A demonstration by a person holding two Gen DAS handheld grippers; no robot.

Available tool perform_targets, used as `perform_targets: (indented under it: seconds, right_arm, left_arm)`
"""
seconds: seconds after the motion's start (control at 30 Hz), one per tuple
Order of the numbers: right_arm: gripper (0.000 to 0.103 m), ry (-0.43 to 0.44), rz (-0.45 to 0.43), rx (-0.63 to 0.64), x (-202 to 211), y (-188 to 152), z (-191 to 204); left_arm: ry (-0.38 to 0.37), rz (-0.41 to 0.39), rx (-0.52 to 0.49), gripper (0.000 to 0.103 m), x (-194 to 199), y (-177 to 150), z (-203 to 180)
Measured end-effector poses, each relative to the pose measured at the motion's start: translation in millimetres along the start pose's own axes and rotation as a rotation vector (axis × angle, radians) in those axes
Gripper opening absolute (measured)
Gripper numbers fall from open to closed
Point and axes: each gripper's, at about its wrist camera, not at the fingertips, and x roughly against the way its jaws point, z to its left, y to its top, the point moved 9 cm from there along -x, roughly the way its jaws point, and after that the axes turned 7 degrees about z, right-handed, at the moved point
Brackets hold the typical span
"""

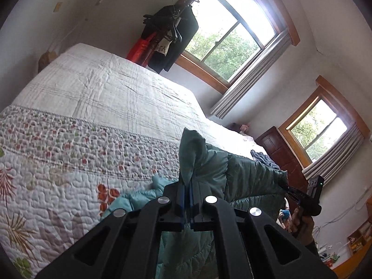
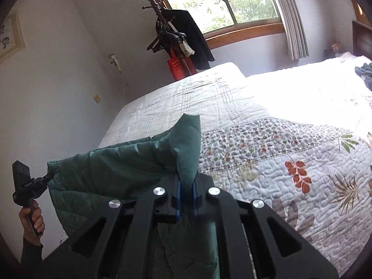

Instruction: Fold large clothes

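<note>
A teal quilted jacket (image 1: 234,174) hangs stretched in the air between my two grippers, above the near part of the bed. My left gripper (image 1: 187,186) is shut on one top corner, a fold of fabric poking up past the fingers. My right gripper (image 2: 186,186) is shut on the other top corner of the jacket (image 2: 116,174). From the left wrist view the right gripper (image 1: 288,187) shows at the jacket's far end, held by a hand. From the right wrist view the left gripper (image 2: 47,176) shows likewise. The jacket's lower part drops out of sight under the grippers.
The bed (image 1: 93,116) carries a white quilt with a floral band and leaf prints. A blue-grey garment (image 2: 365,73) lies bunched near the pillows. A coat stand (image 2: 172,37) with dark clothes and a red bag stands by the window. A dark wooden headboard (image 1: 279,148) is behind the bed.
</note>
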Motion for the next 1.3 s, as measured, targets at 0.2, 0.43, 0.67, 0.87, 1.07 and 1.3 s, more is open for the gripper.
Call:
perform_targets:
  seconds: [0.2, 0.43, 0.67, 0.87, 1.07, 1.3]
  right_arm:
    - [0.005, -0.118, 0.030, -0.006, -68.3, 26.8, -15.8]
    - [0.005, -0.183, 0.095, -0.024, -139.3, 26.2, -35.9]
    - [0.005, -0.216, 0.188, -0.053, -190.1, 10.5, -61.2]
    - [0.005, -0.217, 0.268, -0.104, -219.1, -5.0, -78.2]
    - [0.009, -0.239, 0.385, -0.147, -243.6, -28.3, -93.7]
    - [0.029, -0.211, 0.400, -0.149, -234.3, -29.4, -87.9]
  left_arm:
    - [0.037, 0.020, 0.095, 0.002, -54.8, 34.4, 35.5]
    - [0.052, 0.058, 0.229, 0.002, -113.4, 35.1, 93.4]
    - [0.073, 0.135, 0.313, 0.002, -155.5, 21.4, 137.3]
    - [0.100, 0.189, 0.358, 0.002, -176.6, 8.4, 162.1]
    - [0.136, 0.263, 0.412, 0.002, -198.2, -14.1, 181.7]
    - [0.166, 0.250, 0.400, 0.014, -179.5, -13.1, 180.7]
